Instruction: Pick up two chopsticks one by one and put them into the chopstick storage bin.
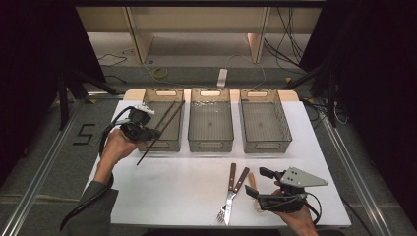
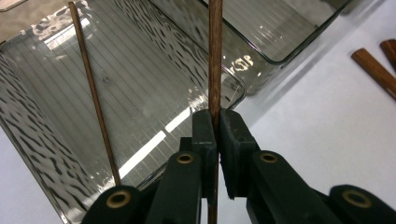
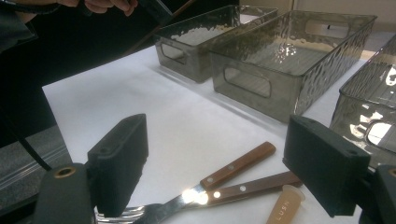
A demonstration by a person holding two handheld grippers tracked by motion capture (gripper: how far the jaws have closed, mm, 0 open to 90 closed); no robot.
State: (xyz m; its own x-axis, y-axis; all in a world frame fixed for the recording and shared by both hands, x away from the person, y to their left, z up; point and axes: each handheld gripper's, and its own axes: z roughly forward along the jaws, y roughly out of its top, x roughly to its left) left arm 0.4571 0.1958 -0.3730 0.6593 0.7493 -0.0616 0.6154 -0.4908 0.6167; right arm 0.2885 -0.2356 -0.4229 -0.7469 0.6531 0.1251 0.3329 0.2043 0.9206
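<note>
My left gripper (image 1: 147, 132) is shut on a dark wooden chopstick (image 1: 162, 132) and holds it slanted over the near rim of the left clear bin (image 1: 173, 143). In the left gripper view the pads (image 2: 205, 135) pinch that chopstick (image 2: 215, 65) above the bin. A second chopstick (image 1: 166, 115) (image 2: 93, 98) leans inside the same bin. My right gripper (image 1: 256, 182) (image 3: 215, 154) stands open low over the table's near right. The fork (image 1: 222, 214) (image 3: 128, 213) and knife (image 1: 231, 178), both wooden-handled, lie just ahead of its jaws.
Two more clear bins, middle (image 1: 210, 143) and right (image 1: 265, 146), stand in a row beside the left one. A small beige piece (image 3: 282, 210) lies by the knife handle. The white table (image 1: 167, 187) ends close to both hands.
</note>
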